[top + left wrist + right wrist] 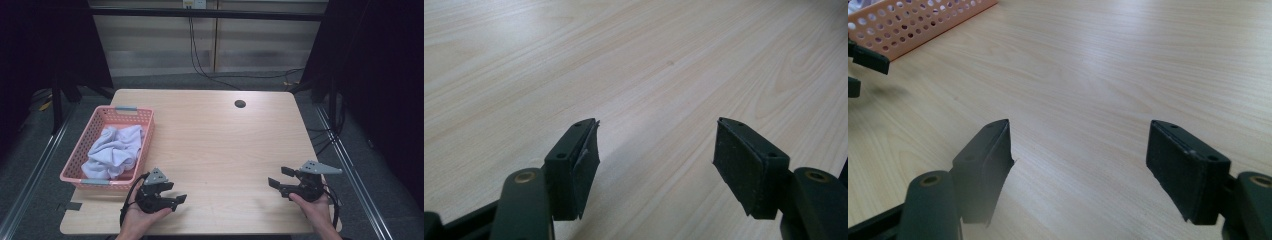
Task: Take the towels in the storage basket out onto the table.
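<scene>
- Both hands rest at the near edge of the table (215,150), largest thing here.
- Pink basket (144,131), far left, keeps the crumpled white cloth (116,150) corralled.
- Left gripper (176,195) and right gripper (278,179) sit spread, empty, seemingly ready to reach.

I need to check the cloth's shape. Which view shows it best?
The high view: the whole crumpled white cloth lies in the pink basket. The right gripper view catches a sliver of cloth above the basket wall.
</scene>
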The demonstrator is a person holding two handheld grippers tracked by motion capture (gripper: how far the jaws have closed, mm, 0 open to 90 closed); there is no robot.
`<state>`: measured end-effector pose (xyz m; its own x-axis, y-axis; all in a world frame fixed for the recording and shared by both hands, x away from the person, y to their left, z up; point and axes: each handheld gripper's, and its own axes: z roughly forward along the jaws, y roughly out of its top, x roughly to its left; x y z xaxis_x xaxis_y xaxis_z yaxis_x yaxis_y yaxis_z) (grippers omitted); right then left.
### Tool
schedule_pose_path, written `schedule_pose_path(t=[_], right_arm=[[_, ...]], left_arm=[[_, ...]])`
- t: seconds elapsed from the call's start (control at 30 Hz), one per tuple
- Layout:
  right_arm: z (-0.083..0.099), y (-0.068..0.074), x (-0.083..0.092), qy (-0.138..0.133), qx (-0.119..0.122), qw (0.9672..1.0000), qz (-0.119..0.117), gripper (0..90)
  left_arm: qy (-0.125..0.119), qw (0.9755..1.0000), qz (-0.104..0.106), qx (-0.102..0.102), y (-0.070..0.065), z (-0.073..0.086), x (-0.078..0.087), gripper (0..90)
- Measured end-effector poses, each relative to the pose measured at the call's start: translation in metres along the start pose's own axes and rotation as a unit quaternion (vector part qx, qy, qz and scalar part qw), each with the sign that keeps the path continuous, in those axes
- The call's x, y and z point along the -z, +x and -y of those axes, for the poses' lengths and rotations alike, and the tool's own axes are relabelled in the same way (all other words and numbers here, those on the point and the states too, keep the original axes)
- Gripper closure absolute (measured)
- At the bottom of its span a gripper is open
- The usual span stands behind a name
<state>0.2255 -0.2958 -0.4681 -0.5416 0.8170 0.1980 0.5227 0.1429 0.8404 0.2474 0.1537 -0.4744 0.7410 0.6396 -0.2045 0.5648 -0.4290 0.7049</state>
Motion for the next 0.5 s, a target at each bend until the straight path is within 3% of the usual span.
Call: schedule_pose_path(t=[0.3, 0.4, 0.5], right_arm=[[0.002, 0.000, 0.005, -0.006, -0.008, 0.9999, 0.002, 25.2], [0.003, 0.003, 0.009, -0.001, 0.001, 1.0000, 0.010, 25.1], [0.005, 0.005, 0.011, 0.006, 0.002, 0.9999, 0.009, 24.7]], left_arm=[[-0.010, 0.9998, 0.010, 0.012, 0.001, -0.003, 0.001, 29.4], [-0.019, 0.9997, 0.009, 0.013, 0.001, -0.005, 0.006, 29.1], [-0.017, 0.9998, 0.000, -0.004, -0.003, -0.008, 0.013, 29.3]])
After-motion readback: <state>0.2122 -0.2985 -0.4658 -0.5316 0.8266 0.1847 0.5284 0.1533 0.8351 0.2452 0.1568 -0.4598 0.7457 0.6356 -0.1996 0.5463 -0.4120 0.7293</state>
